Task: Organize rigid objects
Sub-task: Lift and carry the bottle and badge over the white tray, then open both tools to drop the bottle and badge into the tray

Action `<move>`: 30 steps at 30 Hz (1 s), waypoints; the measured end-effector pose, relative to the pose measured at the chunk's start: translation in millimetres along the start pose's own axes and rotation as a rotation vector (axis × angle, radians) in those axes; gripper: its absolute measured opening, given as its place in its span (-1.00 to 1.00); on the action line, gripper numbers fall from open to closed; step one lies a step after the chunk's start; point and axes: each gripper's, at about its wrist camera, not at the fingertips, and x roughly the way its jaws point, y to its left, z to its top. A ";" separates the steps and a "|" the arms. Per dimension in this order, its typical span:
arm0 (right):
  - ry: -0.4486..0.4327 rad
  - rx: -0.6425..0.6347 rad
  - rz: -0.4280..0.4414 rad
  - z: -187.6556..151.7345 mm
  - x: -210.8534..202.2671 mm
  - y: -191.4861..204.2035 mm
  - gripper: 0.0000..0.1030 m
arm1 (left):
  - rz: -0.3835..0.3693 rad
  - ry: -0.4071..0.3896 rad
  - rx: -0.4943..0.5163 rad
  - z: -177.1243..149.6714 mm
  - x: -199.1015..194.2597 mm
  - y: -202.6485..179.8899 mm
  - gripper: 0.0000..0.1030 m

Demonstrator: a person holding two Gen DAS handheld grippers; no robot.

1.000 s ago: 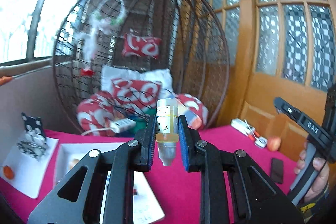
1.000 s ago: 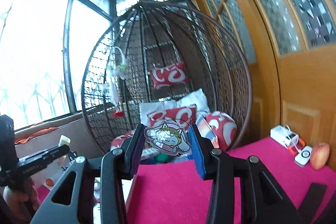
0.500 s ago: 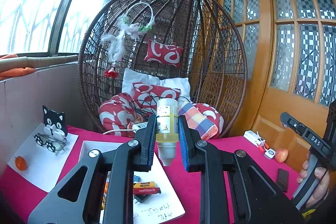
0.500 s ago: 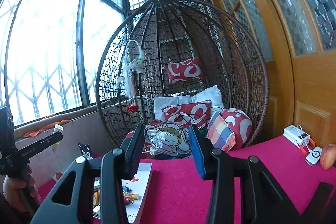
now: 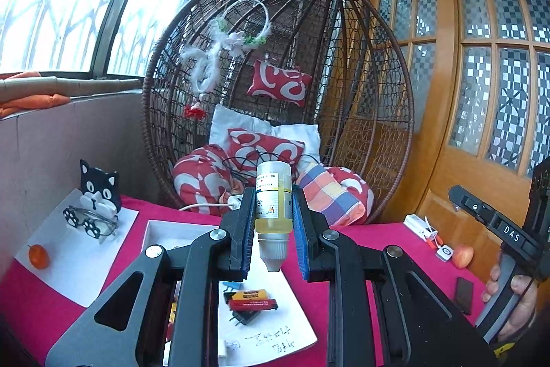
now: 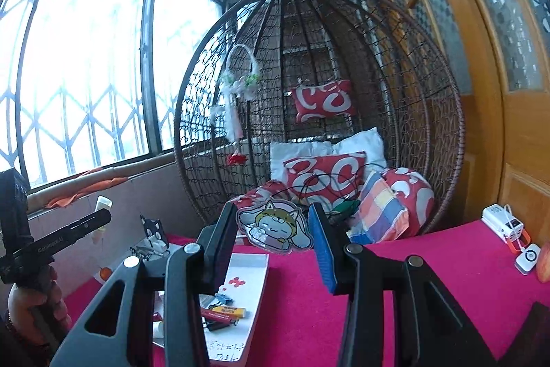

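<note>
My left gripper [image 5: 274, 229] is shut on a small bottle of yellow liquid [image 5: 274, 205], held upside down with its white cap pointing at me, above the table. My right gripper [image 6: 273, 241] is shut on a flat cartoon cat plaque [image 6: 275, 226], held up in the air. Below both lies a white tray [image 5: 165, 229] with small things in it: a red and a yellow lighter [image 5: 252, 300], also seen in the right wrist view [image 6: 223, 313]. The left gripper also shows in the right wrist view [image 6: 68, 233], and the right gripper in the left wrist view [image 5: 495, 219].
The table has a red cloth [image 6: 412, 291]. A white sheet [image 5: 75, 260] at left bears a cat-shaped holder with glasses [image 5: 98, 205] and a small orange fruit [image 5: 37, 257]. At right lie an apple [image 5: 462, 256], a white charger [image 5: 421, 227] and a dark phone [image 5: 464, 294]. A hanging wicker chair [image 5: 275, 92] stands behind.
Both grippers have risen and pulled back from the table with their objects still held. More of the tray and the table now shows below them.
</note>
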 end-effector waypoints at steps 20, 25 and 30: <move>0.204 -0.074 0.113 -24.6 98.0 65.2 -0.18 | 0.148 0.143 -0.054 -31.3 30.7 70.5 -0.62; 0.250 -0.089 0.131 -34.0 121.9 82.0 -0.18 | 0.172 0.173 -0.054 -36.0 41.8 81.8 -0.62; 0.325 -0.083 0.150 -50.5 150.4 89.6 -0.18 | 0.194 0.227 -0.052 -46.9 62.4 90.7 -0.62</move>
